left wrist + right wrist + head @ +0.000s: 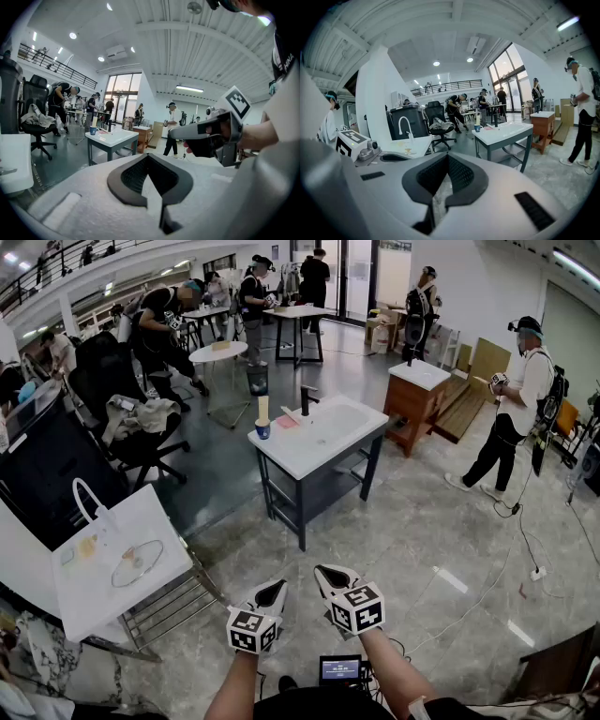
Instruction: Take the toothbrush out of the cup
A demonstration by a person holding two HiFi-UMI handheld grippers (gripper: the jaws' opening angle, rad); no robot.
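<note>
A blue cup (262,429) stands on the left corner of a white washbasin table (323,448) a few steps ahead, with a pale upright toothbrush (263,409) in it. The cup (93,131) shows small and far in the left gripper view, and the cup (477,128) likewise in the right gripper view. My left gripper (271,592) and right gripper (334,576) are held side by side low in front of me, far from the table. Both have their black jaws together with nothing between them. The right gripper (220,126) crosses the left gripper view.
A black faucet (307,399) and a pink item (286,422) are on the same table. A second white basin stand (112,559) is at my left and a wooden cabinet (412,395) lies beyond. Several people, office chairs and floor cables (525,540) surround the area.
</note>
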